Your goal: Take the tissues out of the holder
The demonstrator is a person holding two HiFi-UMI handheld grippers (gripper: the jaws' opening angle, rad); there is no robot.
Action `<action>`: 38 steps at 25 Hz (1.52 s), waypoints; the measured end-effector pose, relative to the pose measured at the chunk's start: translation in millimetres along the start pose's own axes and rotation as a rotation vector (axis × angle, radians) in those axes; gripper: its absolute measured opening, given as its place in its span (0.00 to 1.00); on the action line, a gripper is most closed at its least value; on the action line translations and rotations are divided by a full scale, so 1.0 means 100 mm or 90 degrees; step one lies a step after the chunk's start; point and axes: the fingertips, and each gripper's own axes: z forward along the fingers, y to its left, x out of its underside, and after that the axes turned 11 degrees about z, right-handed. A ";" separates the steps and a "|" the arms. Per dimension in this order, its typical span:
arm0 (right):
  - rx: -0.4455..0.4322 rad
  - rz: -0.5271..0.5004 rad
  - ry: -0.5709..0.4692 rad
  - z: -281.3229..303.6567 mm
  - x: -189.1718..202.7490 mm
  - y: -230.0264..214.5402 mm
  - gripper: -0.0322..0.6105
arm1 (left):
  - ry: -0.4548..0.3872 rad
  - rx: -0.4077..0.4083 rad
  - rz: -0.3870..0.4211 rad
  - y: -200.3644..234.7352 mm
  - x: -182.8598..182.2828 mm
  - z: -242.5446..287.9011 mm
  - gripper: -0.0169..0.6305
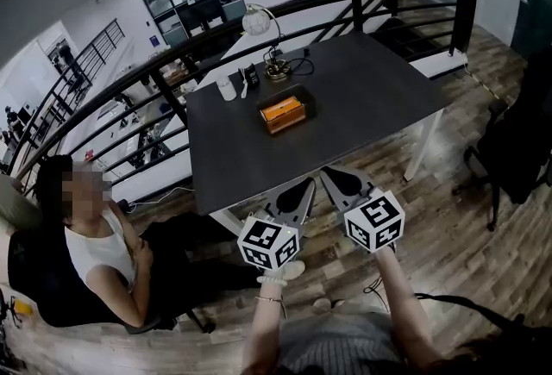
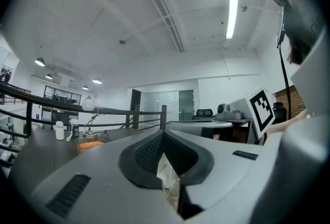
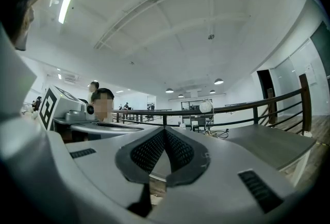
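Observation:
The tissue holder (image 1: pixel 282 112) is a dark open box with orange tissue packaging inside. It sits near the middle of the dark table (image 1: pixel 362 89). In the left gripper view the tissue holder (image 2: pixel 87 142) appears small and far off at the left. My left gripper (image 1: pixel 307 184) and right gripper (image 1: pixel 328 176) hover side by side just short of the table's near edge, well away from the holder. Both are shut, with nothing between the jaws. The left gripper (image 2: pixel 164 133) and the right gripper (image 3: pixel 165 131) each show tips pressed together.
At the table's far side stand a globe lamp (image 1: pixel 257 21), a white bottle (image 1: pixel 226 89) and small dark items with a cable. A person (image 1: pixel 95 235) sits at the left. A black office chair (image 1: pixel 509 149) stands right. A black railing (image 1: pixel 172 63) runs behind the table.

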 end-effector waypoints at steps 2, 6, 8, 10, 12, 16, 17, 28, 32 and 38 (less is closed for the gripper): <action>-0.001 0.000 0.001 -0.01 -0.01 -0.05 0.07 | -0.002 -0.002 -0.001 0.00 -0.01 0.05 0.04; -0.014 0.016 -0.002 -0.06 -0.05 -0.14 0.07 | -0.002 -0.005 -0.005 -0.03 -0.02 0.15 0.04; -0.022 0.031 -0.003 -0.08 -0.04 -0.20 0.07 | -0.002 -0.009 -0.010 -0.08 -0.01 0.17 0.04; -0.028 0.048 -0.007 -0.07 -0.04 -0.25 0.07 | -0.002 -0.018 -0.013 -0.10 0.03 0.17 0.04; -0.040 0.060 -0.008 -0.01 -0.02 -0.24 0.07 | 0.005 -0.030 -0.015 -0.05 0.07 0.15 0.04; -0.063 0.077 0.007 0.09 0.06 -0.24 0.07 | 0.020 -0.041 -0.008 0.06 0.08 0.20 0.04; -0.069 0.082 0.008 0.10 0.05 -0.26 0.07 | 0.018 -0.043 -0.006 0.08 0.06 0.23 0.04; -0.081 0.090 0.005 0.45 -0.06 -0.72 0.07 | 0.026 -0.035 -0.005 0.38 0.19 0.76 0.04; -0.075 0.086 0.016 0.65 -0.10 -0.96 0.07 | 0.021 -0.018 -0.010 0.53 0.22 1.05 0.04; -0.089 0.078 0.043 1.08 -0.17 -1.19 0.07 | 0.020 -0.031 -0.024 0.91 0.26 1.33 0.04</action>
